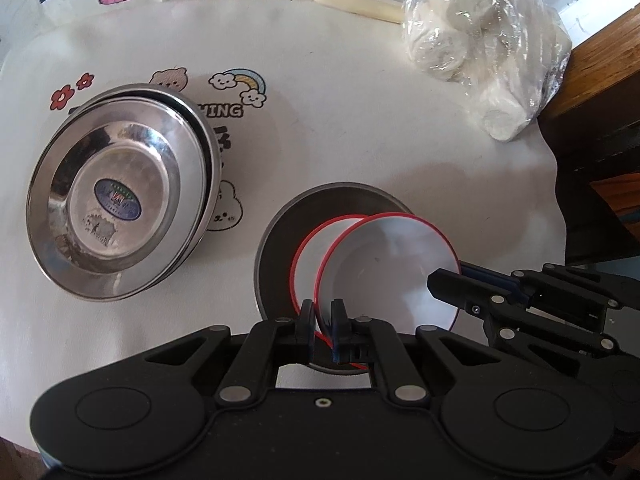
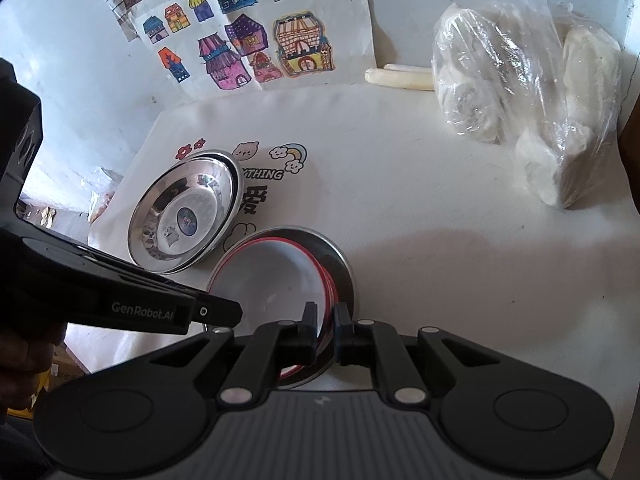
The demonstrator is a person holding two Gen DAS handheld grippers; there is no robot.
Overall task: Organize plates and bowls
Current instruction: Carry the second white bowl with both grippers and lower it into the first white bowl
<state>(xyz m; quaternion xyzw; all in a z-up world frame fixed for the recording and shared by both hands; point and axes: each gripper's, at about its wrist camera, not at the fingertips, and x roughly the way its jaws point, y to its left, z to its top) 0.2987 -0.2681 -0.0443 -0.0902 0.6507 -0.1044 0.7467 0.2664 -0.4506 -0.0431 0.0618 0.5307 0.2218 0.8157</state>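
Note:
A white bowl with a red rim [image 1: 392, 264] is held tilted above a second red-rimmed white bowl [image 1: 308, 252], which sits in a grey steel plate [image 1: 276, 236]. My left gripper [image 1: 322, 320] is shut on the near rim of the top bowl. My right gripper [image 2: 325, 324] is shut on that bowl's [image 2: 272, 276] other rim; it shows in the left wrist view [image 1: 456, 280] at the right. A stack of shiny steel plates [image 1: 120, 196] lies to the left, also in the right wrist view [image 2: 184, 212].
A white printed cloth [image 1: 360, 140] covers the table. A clear bag of white buns [image 1: 476, 48] lies at the back right, with a pale stick [image 1: 360, 0] beside it. Coloured house drawings [image 2: 256, 40] lie at the back. The cloth's edge and a wooden piece [image 1: 600, 64] are at the right.

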